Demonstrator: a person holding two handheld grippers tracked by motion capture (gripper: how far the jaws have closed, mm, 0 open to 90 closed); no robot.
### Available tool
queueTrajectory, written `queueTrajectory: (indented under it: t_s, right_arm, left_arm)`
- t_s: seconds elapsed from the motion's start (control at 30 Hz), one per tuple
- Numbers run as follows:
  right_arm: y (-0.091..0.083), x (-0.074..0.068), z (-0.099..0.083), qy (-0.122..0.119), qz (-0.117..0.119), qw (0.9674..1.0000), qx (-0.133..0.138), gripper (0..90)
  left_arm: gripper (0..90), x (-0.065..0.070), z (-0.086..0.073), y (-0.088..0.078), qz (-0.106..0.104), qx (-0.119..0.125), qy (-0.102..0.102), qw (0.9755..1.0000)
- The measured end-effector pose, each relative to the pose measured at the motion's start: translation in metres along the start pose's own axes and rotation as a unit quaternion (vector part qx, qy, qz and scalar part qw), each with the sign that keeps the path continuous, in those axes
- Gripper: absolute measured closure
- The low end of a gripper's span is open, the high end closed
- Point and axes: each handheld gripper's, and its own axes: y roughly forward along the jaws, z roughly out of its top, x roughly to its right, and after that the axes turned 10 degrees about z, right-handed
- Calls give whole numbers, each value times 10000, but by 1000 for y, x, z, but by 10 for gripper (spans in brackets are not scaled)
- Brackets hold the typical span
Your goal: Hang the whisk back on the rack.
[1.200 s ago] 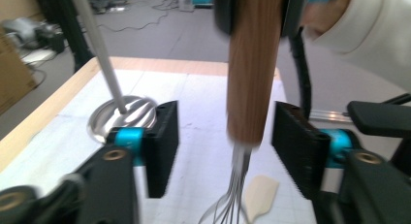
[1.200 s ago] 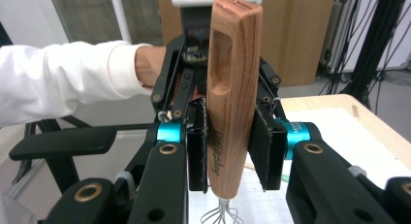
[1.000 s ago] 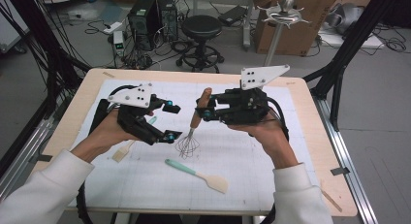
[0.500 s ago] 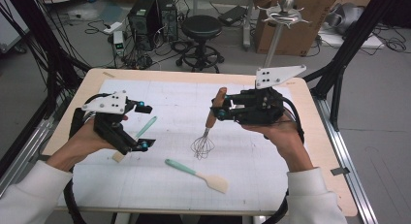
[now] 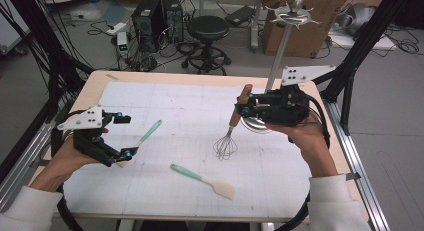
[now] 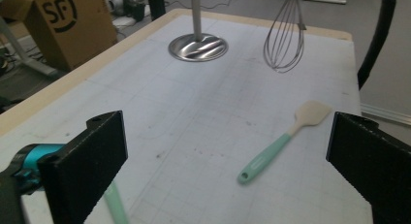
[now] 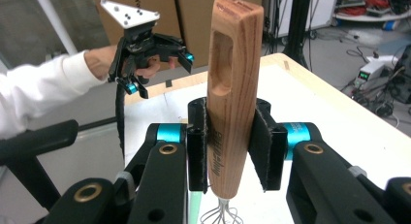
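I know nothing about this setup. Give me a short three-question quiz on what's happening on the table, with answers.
1. True or false: the right hand-held gripper is clamped on the whisk's wooden handle.
2. How do the left hand-held gripper's jaws stand: (a) wide open and empty, (b) shut on a spatula?
3. What does the metal stand's round base rest on?

Key
1. True.
2. (a); a teal-handled spatula lies free on the table, another by its jaws.
3. The table.

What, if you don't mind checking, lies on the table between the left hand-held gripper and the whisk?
In the high view, a mint-handled spatula lies on the mat between the left hand-held gripper and the whisk.
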Motion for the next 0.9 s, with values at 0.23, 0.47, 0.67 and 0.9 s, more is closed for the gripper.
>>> queueTrajectory:
  t_s: [0.23, 0.47, 0.67, 0.9]
  right_arm:
    - [-14, 4, 2, 154, -348, 9992, -127, 709]
    - [-31, 9, 5, 235, -564, 9980, -132, 709]
    - [-48, 17, 7, 324, -738, 9966, -175, 709]
    - [-68, 29, 9, 387, -983, 9943, -153, 709]
  left_arm:
    - [16, -9, -24, -8, 37, -85, -230, 9997]
    - [16, -7, -40, -9, 75, -258, -255, 9993]
    - [16, -9, -50, -8, 203, -382, -234, 9988]
    - [16, -9, -56, -8, 190, -261, -337, 9989]
